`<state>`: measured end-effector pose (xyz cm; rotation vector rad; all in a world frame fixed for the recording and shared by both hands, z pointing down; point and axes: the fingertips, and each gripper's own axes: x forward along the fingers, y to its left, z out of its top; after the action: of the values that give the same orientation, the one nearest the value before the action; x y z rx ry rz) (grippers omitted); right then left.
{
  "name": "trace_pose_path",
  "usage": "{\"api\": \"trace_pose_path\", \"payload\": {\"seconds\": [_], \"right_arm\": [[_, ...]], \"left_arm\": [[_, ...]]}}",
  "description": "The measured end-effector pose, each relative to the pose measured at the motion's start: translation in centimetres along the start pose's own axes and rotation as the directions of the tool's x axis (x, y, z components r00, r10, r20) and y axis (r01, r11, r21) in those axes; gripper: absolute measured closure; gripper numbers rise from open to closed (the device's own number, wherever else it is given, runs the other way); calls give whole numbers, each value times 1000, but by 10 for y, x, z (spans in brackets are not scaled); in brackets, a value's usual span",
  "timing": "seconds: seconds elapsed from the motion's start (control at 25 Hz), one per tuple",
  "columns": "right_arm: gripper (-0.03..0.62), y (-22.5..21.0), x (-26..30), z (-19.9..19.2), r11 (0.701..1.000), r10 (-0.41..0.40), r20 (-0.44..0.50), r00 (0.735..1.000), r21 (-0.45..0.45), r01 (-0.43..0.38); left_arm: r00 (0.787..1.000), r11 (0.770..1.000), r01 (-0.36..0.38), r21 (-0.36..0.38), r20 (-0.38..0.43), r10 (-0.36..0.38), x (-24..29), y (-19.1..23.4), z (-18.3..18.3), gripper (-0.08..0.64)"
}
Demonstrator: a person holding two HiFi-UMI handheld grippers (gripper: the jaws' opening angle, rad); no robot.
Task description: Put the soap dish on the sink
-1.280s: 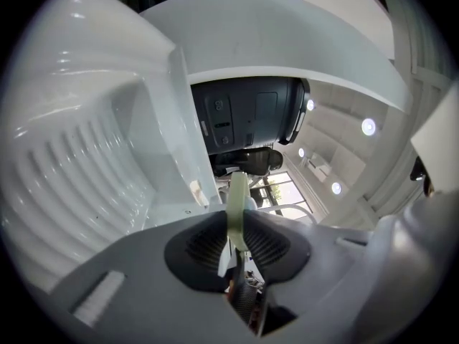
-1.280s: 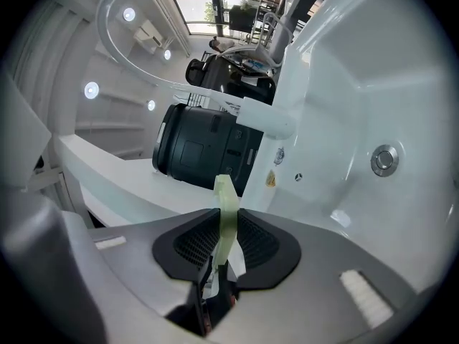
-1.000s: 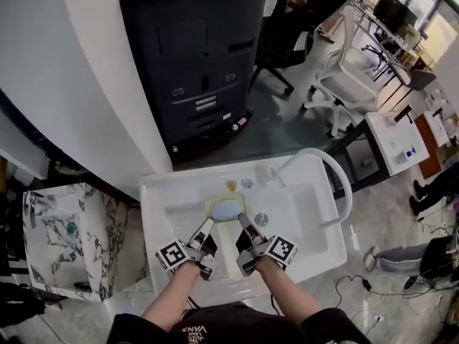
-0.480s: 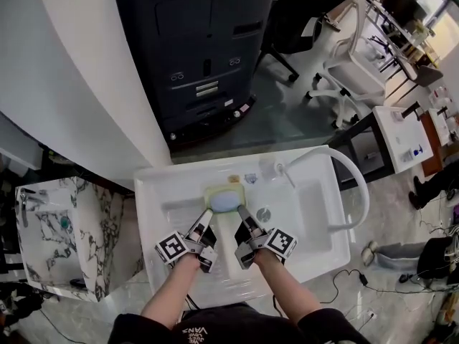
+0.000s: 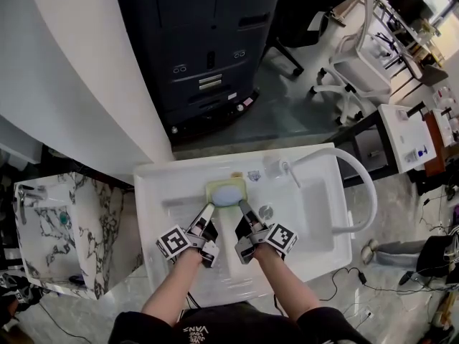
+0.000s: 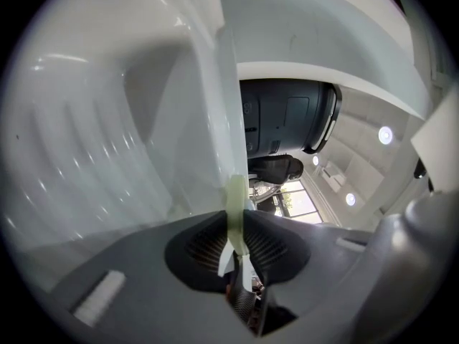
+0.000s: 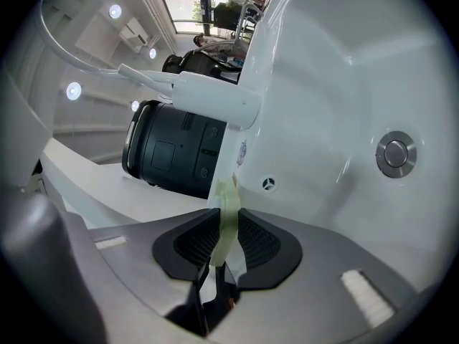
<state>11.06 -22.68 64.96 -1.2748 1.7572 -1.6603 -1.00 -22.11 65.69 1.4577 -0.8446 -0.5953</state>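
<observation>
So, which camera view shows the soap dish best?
The head view: the whole pale green soap dish shows there, a blue soap in it, held at the back of the sink by the left claw and right claw. The left gripper view and right gripper view show only its thin edge, pinched in each claw.

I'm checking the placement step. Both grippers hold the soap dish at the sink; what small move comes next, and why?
Probably ease the soap dish straight down until it sits flat on the sink ledge beside the faucet. The left gripper and right gripper are shut on its opposite rims, and whether it rests yet is unclear.
</observation>
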Motion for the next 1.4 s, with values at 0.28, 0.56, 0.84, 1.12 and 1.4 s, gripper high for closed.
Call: {"api": "trace_pose_path", "payload": {"seconds": [0.28,0.56,0.84,1.12,1.4], "right_arm": [[520,5,11,1,997,70,5,998,39,-70],[520,6,18,6,997,66,5,998,31,-66],[520,4,25,12,999,41,3,999,24,-41],[520,9,33,17,997,69,11,998,39,-69],[518,5,33,18,998,42,13,999,42,-42]], "left_arm": [[1000,1000,-15,-5,5,15,5,4,1,442],[1000,1000,-23,1,17,23,10,4,5,442],[1000,1000,-11,-2,25,11,18,-1,10,442],[999,999,-14,-42,43,16,23,0,14,442],[998,997,-33,-62,49,37,23,1,15,442]]}}
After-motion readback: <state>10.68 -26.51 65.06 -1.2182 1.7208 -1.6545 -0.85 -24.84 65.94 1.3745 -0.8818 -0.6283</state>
